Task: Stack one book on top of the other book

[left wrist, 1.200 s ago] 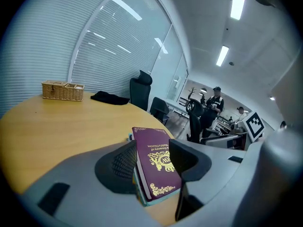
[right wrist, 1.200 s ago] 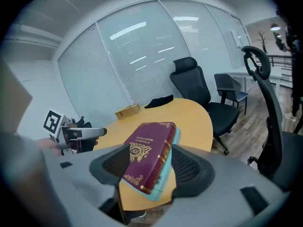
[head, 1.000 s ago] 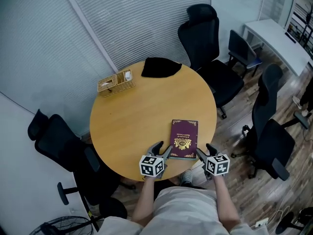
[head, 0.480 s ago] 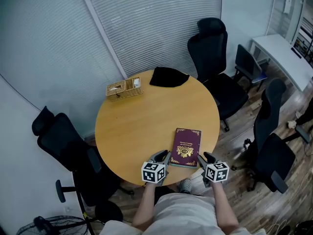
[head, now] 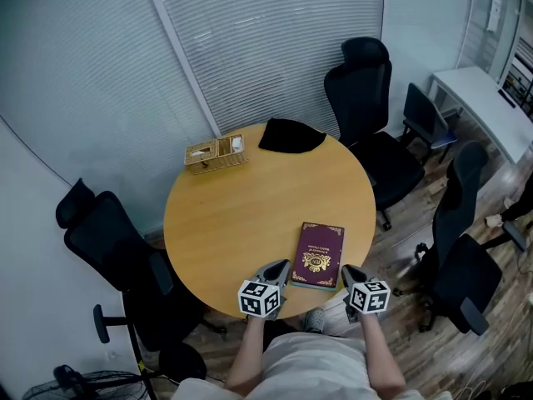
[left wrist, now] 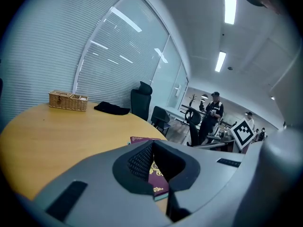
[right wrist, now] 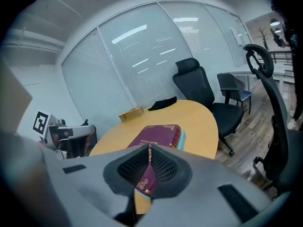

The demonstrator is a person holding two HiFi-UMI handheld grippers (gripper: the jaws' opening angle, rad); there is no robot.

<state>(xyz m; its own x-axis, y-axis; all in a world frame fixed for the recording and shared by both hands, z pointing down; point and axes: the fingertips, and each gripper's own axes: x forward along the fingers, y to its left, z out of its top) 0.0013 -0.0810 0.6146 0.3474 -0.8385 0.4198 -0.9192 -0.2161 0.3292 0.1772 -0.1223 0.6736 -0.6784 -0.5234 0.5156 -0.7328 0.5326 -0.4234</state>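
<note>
Stack of two books near my edge of the round wooden table (head: 225,223), with both tools empty. I am holding the left gripper (head: 278,270) and the right gripper (head: 347,274) with their jaws clenched together on nothing, one just beside each near corner of the maroon book (head: 318,255). That book is lying flat on a teal book (right wrist: 182,139), of which only a thin edge is showing. Judging from this, the stacking looks done and I am finishing the step. To finish well, I should be drawing both grippers straight back off the table edge and steering the closed tips clear of the upper cover, which would probably slide askew on the lower book.
</note>
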